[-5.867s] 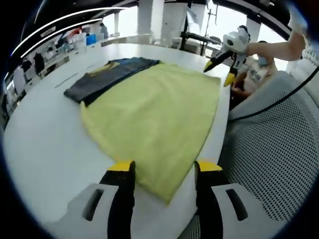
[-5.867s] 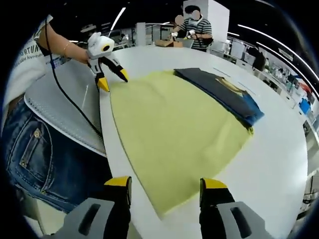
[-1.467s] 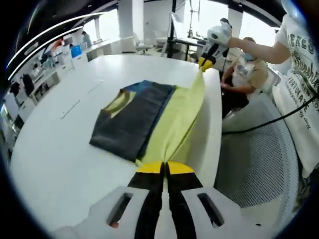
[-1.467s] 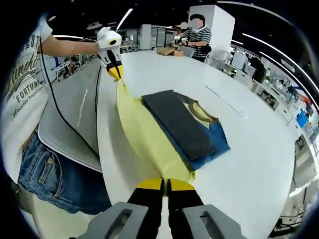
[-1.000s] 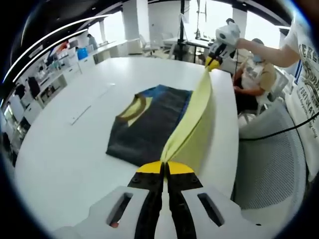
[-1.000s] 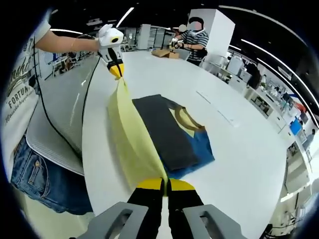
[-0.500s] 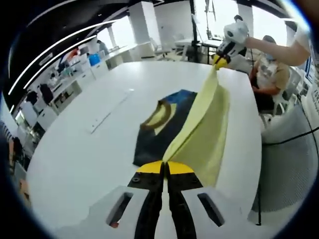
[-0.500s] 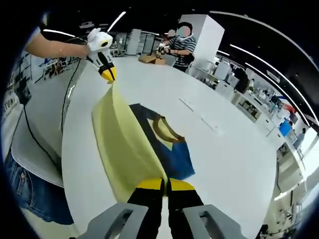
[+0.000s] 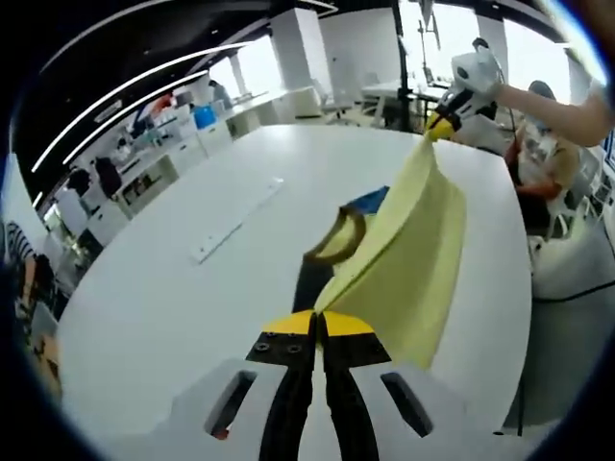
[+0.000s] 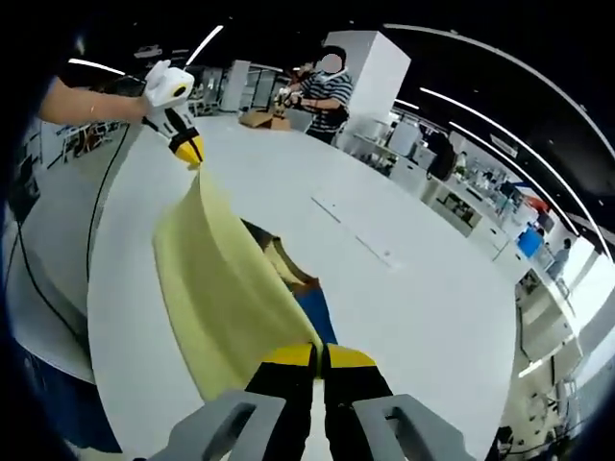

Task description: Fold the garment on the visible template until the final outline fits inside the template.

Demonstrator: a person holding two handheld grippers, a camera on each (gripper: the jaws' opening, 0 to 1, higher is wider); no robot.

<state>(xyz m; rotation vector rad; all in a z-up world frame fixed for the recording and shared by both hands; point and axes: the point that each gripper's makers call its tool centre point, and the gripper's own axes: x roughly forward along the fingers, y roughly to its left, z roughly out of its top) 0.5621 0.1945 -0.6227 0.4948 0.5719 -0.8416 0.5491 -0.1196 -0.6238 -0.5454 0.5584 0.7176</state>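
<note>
While both grippers keep their fingers clenched on one edge of the yellow cloth [image 9: 408, 250], that edge has risen much higher than a second ago. The left gripper [image 9: 317, 322] pinches one end close to its own camera; the right gripper [image 9: 444, 123] pinches the other end across the counter [image 9: 173, 288], and its own view shows the same pinch [image 10: 320, 355] with the left gripper far off [image 10: 189, 150]. Earlier the cloth lay flat; now it hangs as a tall sheet between the two grips, its lower part trailing toward the counter's near side.

Beside and partly behind the sheet lies the dark garment [image 10: 293, 279], folded, with its yellow collar and a blue patch showing on the counter. I judge the lift is carrying the cloth up and over toward the garment. Less of the garment shows than half a second ago, so keeping it visible looks like the risk.
</note>
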